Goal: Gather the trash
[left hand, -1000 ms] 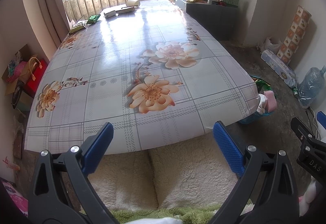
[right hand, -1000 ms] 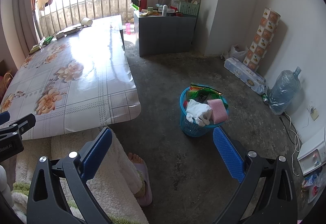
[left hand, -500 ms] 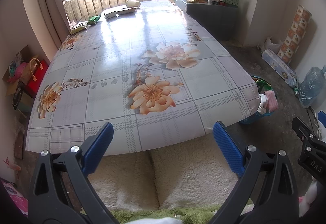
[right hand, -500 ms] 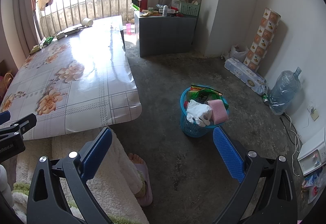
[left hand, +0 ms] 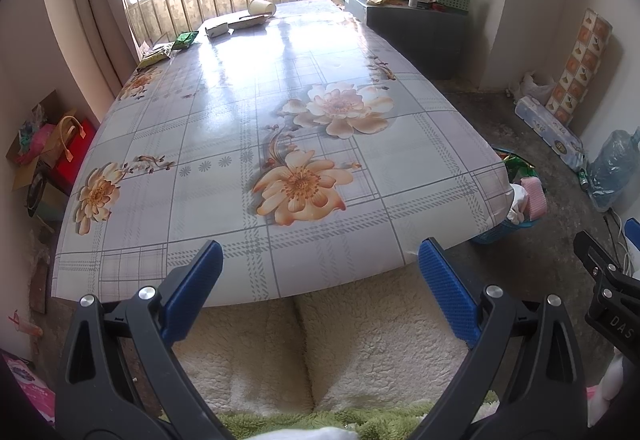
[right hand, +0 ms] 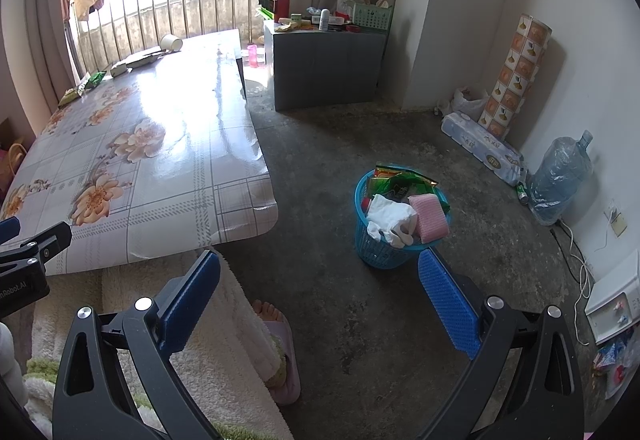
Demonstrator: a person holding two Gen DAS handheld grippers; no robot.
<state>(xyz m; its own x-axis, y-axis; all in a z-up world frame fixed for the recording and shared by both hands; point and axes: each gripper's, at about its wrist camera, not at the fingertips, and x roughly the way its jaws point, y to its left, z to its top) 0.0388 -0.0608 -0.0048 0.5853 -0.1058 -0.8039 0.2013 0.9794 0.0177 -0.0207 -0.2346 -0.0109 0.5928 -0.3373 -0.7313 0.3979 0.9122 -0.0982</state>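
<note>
Blue plastic mesh forms the waste basket on the concrete floor, right of centre in the right wrist view. It is heaped with crumpled white tissue, a pink sponge and green and red snack wrappers. The left wrist view shows only the waste basket's edge, peeking past the table's right corner.

Only the left wrist view shows the table's far end clearly, at upper left: a tipped paper cup, a flat carton and two green wrappers, all still uncollected.

The left gripper hangs above the table's near edge, its blue pads spread wide and empty. The right gripper sits over the floor, equally spread, holding nothing. A slippered foot appears in the right view alone.
</note>
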